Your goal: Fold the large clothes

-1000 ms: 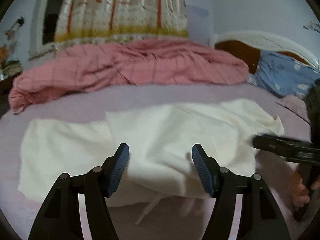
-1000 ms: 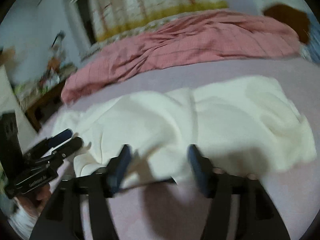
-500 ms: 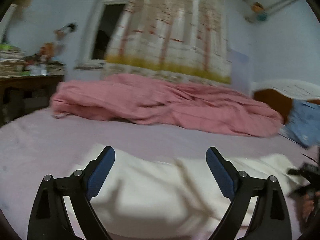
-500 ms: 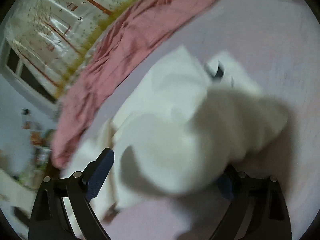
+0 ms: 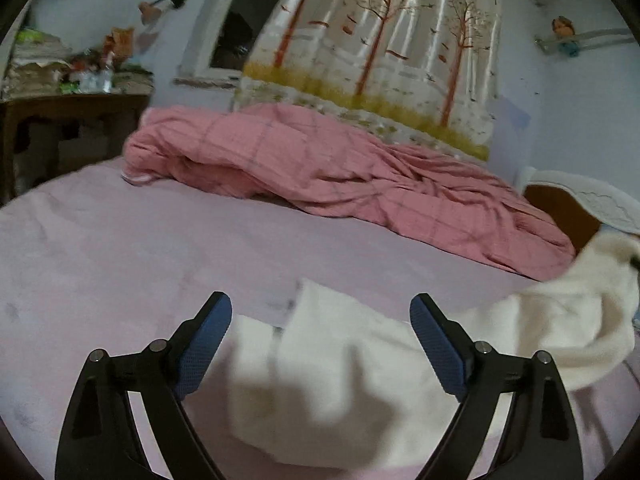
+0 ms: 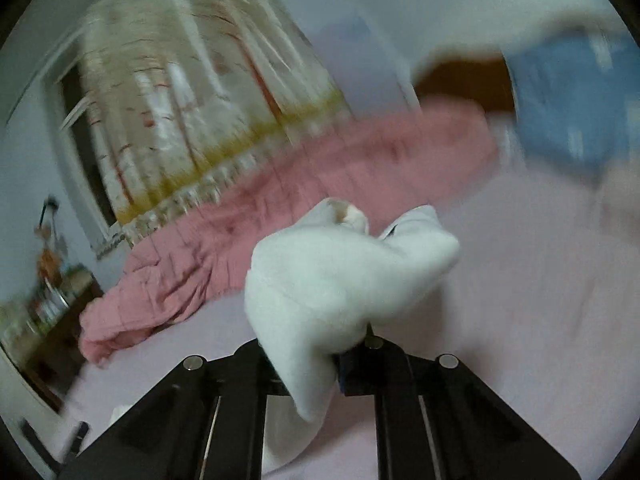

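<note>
A large cream-white garment [image 5: 344, 376] lies on the lilac bed sheet [image 5: 120, 248] in the left wrist view, with one end lifted at the far right [image 5: 592, 308]. My left gripper [image 5: 320, 344] is open and empty, its blue pads [image 5: 202, 344] spread just above the garment's near part. In the right wrist view my right gripper [image 6: 320, 360] is shut on a bunched part of the garment [image 6: 340, 276], which drapes over the jaws and hides the fingertips. That view is blurred by motion.
A crumpled pink quilt [image 5: 328, 168] lies along the far side of the bed. A tree-print curtain [image 5: 380, 48] hangs behind it. A cluttered wooden desk [image 5: 60, 112] stands at the left. A blue pillow [image 6: 576, 100] and headboard [image 5: 560, 208] are at the right.
My right gripper has closed on the garment and lifted its right end off the bed. My left gripper has opened wider and tilted up, away from the cloth.
</note>
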Demonstrator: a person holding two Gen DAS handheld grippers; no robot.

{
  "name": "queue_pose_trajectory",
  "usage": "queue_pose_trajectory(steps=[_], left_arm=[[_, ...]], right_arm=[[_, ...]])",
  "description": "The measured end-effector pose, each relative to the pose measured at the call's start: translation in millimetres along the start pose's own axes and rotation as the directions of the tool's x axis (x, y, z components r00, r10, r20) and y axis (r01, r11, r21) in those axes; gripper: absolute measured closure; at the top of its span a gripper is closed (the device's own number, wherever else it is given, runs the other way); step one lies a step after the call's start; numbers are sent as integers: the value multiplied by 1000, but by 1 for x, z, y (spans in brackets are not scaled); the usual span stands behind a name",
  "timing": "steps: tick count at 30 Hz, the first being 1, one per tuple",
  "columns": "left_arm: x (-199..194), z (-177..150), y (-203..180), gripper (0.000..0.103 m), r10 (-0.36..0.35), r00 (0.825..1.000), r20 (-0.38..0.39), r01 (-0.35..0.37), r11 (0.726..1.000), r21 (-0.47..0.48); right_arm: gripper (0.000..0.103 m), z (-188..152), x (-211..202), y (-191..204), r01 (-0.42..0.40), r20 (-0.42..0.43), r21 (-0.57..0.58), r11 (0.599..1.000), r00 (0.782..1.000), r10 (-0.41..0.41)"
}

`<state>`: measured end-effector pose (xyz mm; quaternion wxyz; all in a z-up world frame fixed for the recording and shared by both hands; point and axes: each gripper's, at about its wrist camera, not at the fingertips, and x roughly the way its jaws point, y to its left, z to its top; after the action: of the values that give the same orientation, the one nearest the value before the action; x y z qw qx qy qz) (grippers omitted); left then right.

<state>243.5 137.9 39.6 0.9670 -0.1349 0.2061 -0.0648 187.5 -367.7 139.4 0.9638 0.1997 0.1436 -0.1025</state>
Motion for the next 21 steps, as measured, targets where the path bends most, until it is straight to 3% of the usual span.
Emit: queue_pose_trajectory(steps=[4,6,8,10,13,17,21], left_arm=[[1,-3,-2,13,-72,997,-36,71,997,-26],[4,-6,-9,13,-70,997,-44,69,998,-11],[4,-8,-16,13,-73,996,-49,73,997,13],[3,-11,-24,21,-77,996,-44,79,996,46],[2,-13,-33,22,-49,998,-26,51,995,90],[-1,-10,-30,22,-75,997,-32,77,996,50],[-13,-5,-30,22,35,999,39,-38,996,76]], right_arm=[[91,34,-25,-12,79,18,-44,996,997,-79],[91,39,-25,-16,154,11,-98,983,988,-154],[91,34,-22,-9,179,-6,-160,971,983,-182],[91,18,-24,3,152,-9,-215,965,988,-157],[90,-7,-33,38,132,52,-291,947,991,-122],[90,-29,-46,102,39,80,-345,938,997,-13],[90,-45,-49,182,-56,102,-418,907,989,108]])
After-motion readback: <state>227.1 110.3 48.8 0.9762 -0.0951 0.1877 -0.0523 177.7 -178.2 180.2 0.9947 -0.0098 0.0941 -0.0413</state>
